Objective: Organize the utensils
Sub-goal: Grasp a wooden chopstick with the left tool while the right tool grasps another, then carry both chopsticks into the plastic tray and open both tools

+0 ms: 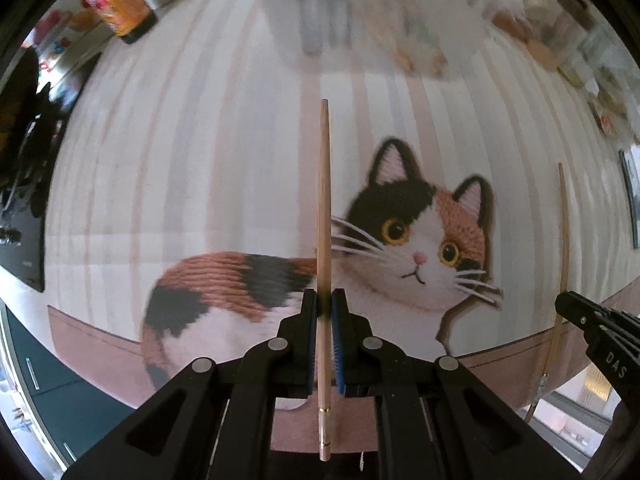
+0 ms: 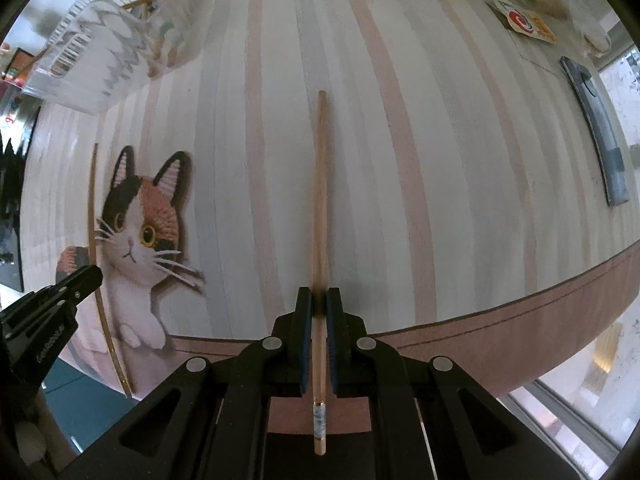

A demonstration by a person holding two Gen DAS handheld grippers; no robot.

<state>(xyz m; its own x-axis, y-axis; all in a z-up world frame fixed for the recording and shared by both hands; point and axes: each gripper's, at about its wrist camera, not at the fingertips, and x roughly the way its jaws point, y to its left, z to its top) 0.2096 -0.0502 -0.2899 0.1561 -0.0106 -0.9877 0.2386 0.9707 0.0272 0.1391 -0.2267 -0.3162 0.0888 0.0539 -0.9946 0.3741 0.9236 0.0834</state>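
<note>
Above the striped tablecloth (image 1: 180, 152) with its calico cat print (image 1: 400, 240), I carry one wooden chopstick in each claw: my left gripper (image 1: 324, 300) is clamped on the left chopstick (image 1: 323, 200), and my right gripper (image 2: 319, 300) is clamped on the right chopstick (image 2: 319, 200), the blue pads pressing each shaft from both sides. Both sticks hang over the cloth, not lying on it, and both grips sit near the thick end with the gold band, so most of each stick stands out beyond the pads. What worries me is that overhang — a thin round shaft pinched in one narrow spot can swivel or slip through the pads if I swing too fast, and the long free tip could catch the clear utensil holder (image 2: 92, 68) on its rim instead of going in. That holder already has things standing in it, which I judge leaves less room to aim for, and its contents are too blurred to name. Each chopstick's long axis runs straight along my fingers, its thin tip pointing away from the camera toward the table, its banded butt back toward my hand — the two sticks look roughly parallel, well apart
</note>
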